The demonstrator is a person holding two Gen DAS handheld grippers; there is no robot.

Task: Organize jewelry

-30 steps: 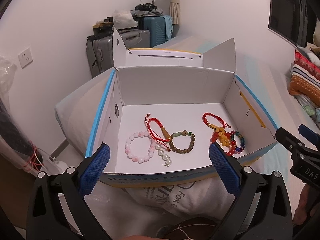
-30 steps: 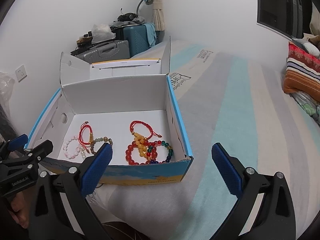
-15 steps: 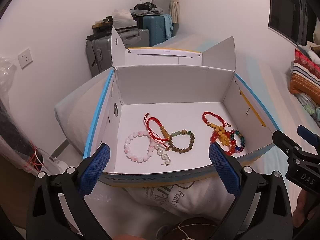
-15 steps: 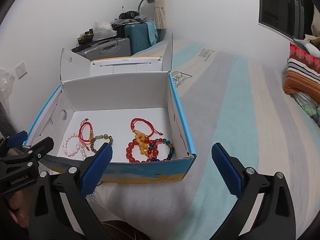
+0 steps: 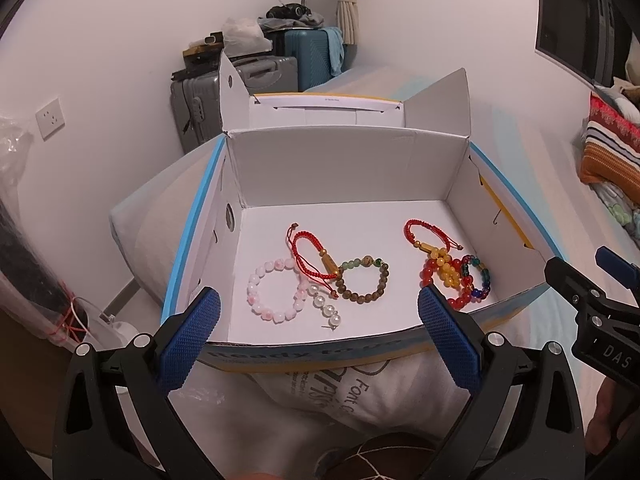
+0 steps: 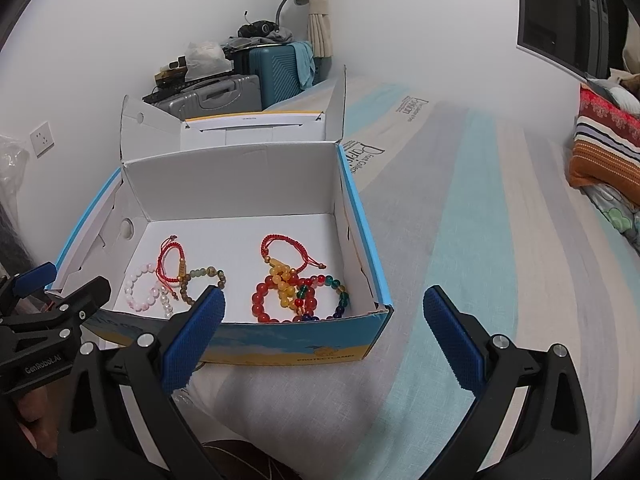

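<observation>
While we hold both grippers wide apart and empty just in front of the open cardboard box on the bed, the left gripper faces the box's near wall and the right gripper its near right corner. Inside, on the left, lie a pink bracelet, a pearl strand, a red cord bracelet and a brown bead bracelet. On the right a second red cord bracelet, red beads, yellow beads and multicolored beads overlap.
</observation>
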